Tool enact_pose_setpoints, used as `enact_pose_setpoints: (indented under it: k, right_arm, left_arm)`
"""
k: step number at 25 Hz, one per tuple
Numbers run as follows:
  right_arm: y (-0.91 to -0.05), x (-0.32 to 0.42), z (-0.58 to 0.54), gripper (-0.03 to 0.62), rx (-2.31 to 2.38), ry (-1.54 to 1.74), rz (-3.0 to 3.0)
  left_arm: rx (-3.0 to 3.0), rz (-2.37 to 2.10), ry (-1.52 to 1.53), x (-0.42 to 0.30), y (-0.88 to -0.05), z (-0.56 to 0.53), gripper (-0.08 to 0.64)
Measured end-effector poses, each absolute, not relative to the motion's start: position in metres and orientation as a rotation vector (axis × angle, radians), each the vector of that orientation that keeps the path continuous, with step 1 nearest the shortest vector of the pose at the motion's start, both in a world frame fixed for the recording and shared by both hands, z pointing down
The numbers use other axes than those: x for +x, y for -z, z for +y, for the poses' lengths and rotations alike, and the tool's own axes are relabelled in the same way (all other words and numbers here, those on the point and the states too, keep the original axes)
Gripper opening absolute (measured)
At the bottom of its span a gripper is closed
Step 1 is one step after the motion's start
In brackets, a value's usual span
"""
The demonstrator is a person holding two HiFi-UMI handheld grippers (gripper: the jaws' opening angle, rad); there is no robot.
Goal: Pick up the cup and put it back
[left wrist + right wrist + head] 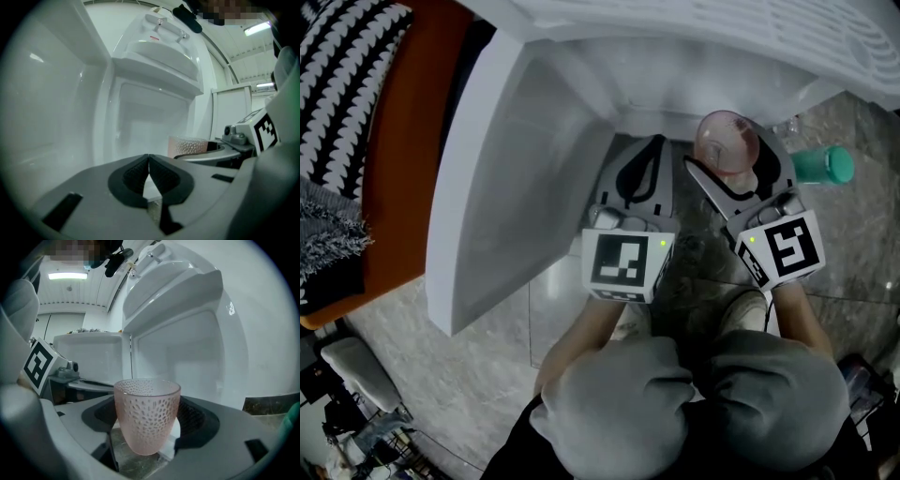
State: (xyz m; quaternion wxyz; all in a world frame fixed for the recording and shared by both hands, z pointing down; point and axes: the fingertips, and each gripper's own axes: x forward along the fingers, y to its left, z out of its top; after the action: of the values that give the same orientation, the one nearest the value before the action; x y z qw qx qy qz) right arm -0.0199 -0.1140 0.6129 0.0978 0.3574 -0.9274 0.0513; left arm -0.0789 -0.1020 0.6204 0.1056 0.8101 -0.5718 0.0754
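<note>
Fingers (pixel 199 420) of the right gripper (pixel 736 164) pinched the pink cup (pixel 147 416), upright and empty, in front of the open white fridge (pixel 647 75). The left gripper (pixel 149 157) had its fingers (pixel 165 176) pressed together, holding nothing.

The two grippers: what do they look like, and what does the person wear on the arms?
Both the left gripper and the right gripper have light grey curved jaws lined with black ribbed pads. Each carries a white cube with black square markers and a small green light. The arms come out of what look like grey sleeves.
</note>
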Motion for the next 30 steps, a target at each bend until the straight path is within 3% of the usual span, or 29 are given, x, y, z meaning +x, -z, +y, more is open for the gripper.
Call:
enact_pose_setpoints:
  k: [22, 30]
  right_arm:
    - [-0.628, -0.013, -0.164, 0.385, 1.162, -0.100, -2.672]
    - [-0.667, -0.031, -0.186, 0.385, 1.277, -0.132, -2.660]
  left_arm:
    - [2.351, -1.643, -0.228, -0.058, -0.625, -0.096, 0.014]
    - [2.326, -1.662, -0.255, -0.085, -0.645, -0.092, 0.014]
